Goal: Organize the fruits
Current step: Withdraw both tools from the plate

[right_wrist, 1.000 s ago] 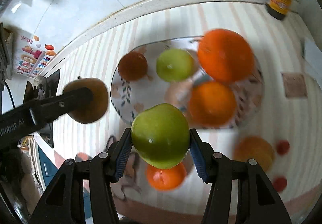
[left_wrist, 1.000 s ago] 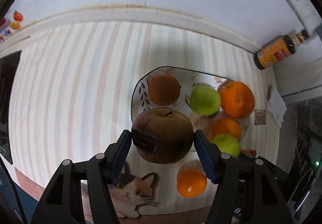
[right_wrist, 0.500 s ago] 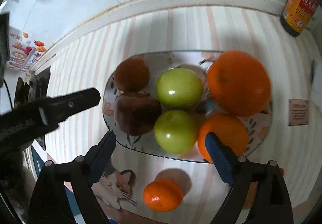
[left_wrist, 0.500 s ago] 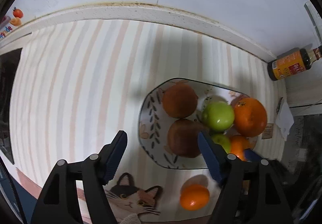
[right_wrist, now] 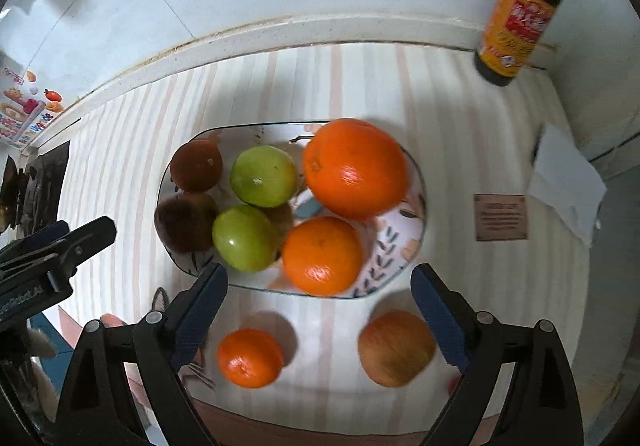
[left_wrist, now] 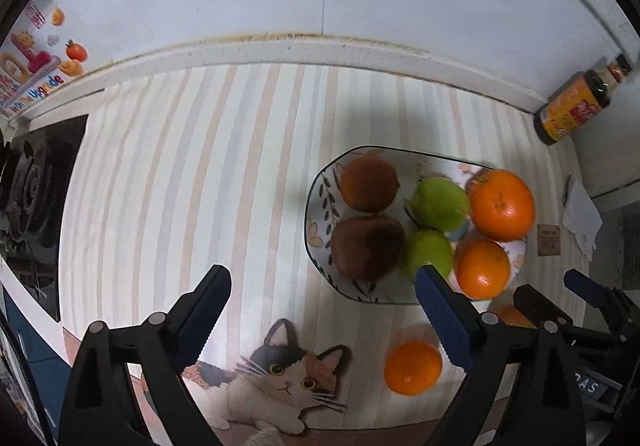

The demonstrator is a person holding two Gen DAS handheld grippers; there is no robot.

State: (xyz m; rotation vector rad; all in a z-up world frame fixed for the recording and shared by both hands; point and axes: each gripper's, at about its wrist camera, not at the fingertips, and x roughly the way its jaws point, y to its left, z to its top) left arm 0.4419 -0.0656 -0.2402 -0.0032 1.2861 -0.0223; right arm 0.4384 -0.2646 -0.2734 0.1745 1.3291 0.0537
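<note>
While both tongs are hanging above the striped mat, the scene is reading as follows.

Left gripper (left_wrist: pixel 322 310): its jaws are standing spread wide and gripping nothing; it is hovering over the mat's near part, with its right finger crossing the plate's near rim in its own view.

Right gripper (right_wrist: pixel 320 306): it is likewise gaping wide and carrying nothing, hanging just in front of the plate's near rim.

Plate (right_wrist: pixel 412 242): it is sitting on the striped mat (left_wrist: pixel 180 185) and holding six fruits.

Brown fruits: one dark brown fruit (left_wrist: pixel 366 248) is lying at the plate's left edge, touching a second brown fruit (left_wrist: pixel 370 183) behind it.

Green apples: the near green apple (right_wrist: pixel 244 238) is resting against the far green apple (right_wrist: pixel 264 175).

Oranges: the large orange (right_wrist: pixel 354 167) is sitting behind the smaller orange (right_wrist: pixel 322 256).

Loose fruit: a small orange (right_wrist: pixel 250 358) and a reddish apple (right_wrist: pixel 396 348) are lying on the mat in front of the plate, well apart from each other.

Surroundings: a sauce bottle (right_wrist: pixel 518 7) is standing near the wall, and a cat picture (left_wrist: pixel 276 378) is showing at the mat's near edge.
</note>
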